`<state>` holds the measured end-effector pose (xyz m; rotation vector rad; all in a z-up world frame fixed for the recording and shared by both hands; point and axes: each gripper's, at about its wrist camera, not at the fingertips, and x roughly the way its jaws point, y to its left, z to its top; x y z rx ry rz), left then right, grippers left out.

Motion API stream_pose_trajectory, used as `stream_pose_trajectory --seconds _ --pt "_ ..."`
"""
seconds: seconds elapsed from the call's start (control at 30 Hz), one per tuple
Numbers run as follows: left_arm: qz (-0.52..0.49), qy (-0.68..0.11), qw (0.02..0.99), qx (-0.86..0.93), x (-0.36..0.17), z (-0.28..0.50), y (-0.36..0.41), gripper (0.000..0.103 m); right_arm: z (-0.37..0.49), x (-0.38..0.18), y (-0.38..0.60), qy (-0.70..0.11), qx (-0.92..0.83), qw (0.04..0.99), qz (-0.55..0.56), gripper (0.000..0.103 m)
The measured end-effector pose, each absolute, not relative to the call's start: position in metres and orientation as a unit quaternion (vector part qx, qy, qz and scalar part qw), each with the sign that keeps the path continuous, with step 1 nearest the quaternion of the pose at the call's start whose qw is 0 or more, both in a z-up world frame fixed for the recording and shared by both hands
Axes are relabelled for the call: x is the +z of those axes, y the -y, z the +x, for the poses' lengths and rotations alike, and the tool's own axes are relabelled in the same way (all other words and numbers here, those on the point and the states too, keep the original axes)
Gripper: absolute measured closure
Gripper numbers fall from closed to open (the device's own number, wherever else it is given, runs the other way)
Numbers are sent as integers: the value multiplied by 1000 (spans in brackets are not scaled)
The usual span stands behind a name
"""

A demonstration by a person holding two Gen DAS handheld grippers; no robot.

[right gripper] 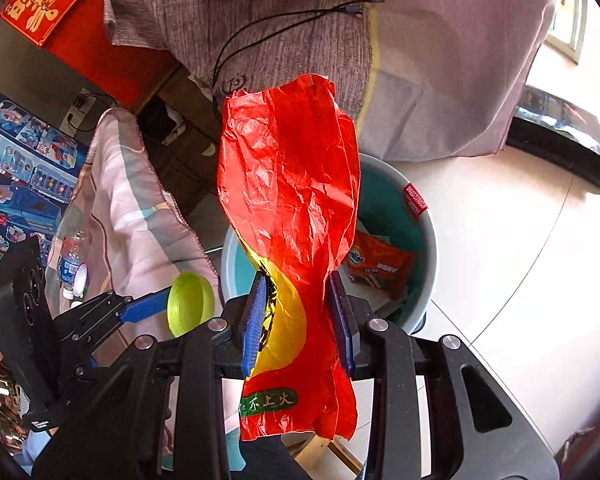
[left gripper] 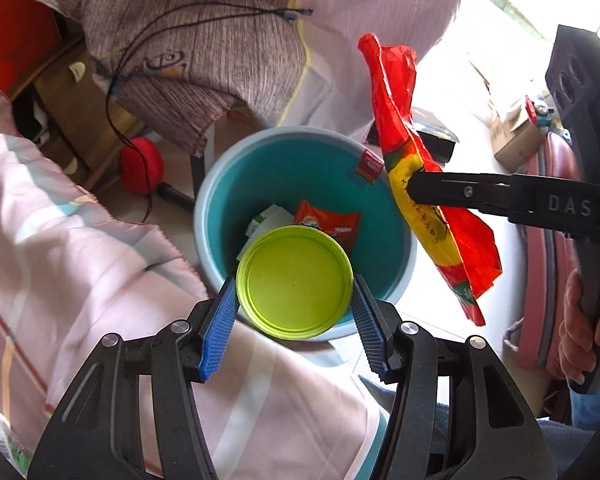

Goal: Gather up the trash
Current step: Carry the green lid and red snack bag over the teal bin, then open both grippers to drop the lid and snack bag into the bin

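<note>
My left gripper (left gripper: 295, 300) is shut on a lime green plastic lid (left gripper: 295, 282), held over the near rim of a teal trash bin (left gripper: 300, 168). My right gripper (right gripper: 298, 316) is shut on a crumpled red and yellow snack wrapper (right gripper: 292, 192), which hangs beside and above the bin (right gripper: 428, 236). In the left wrist view the wrapper (left gripper: 404, 120) and the right gripper (left gripper: 410, 189) are at the bin's right rim. In the right wrist view the lid (right gripper: 190, 304) and left gripper (right gripper: 168, 300) are at lower left. An orange packet (left gripper: 328, 222) and papers lie in the bin.
A pink striped bedsheet (left gripper: 80, 248) lies left of the bin. A brown patterned cloth (left gripper: 172, 40) with a black cable hangs behind it. A red round object (left gripper: 140, 164) is on the floor. A water bottle (right gripper: 73, 260) lies at left. A pink case (left gripper: 548, 248) stands at right.
</note>
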<state>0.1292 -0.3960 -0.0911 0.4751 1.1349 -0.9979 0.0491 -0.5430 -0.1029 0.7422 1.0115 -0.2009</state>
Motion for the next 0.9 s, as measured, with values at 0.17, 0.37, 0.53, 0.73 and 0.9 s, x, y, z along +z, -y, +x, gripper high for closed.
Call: stream_pose_trajectory --seconds 0.17,0.37,0.53,0.73,0.9 --pt "213 -515 696 -452 -100 137 408 38 51 -107 549 -476 -102 800 350 72" --pt "206 -522 700 -442 -105 145 407 25 56 -114 552 -484 -106 794 352 71" --pt "189 -524 708 -435 -98 151 393 14 64 -118 549 -491 -101 791 351 68" --pt "166 -525 718 -426 -88 154 373 13 76 -121 541 -499 -93 789 346 48" --pt "155 -521 724 -425 -82 156 363 12 81 -126 540 -504 -94 779 360 33"
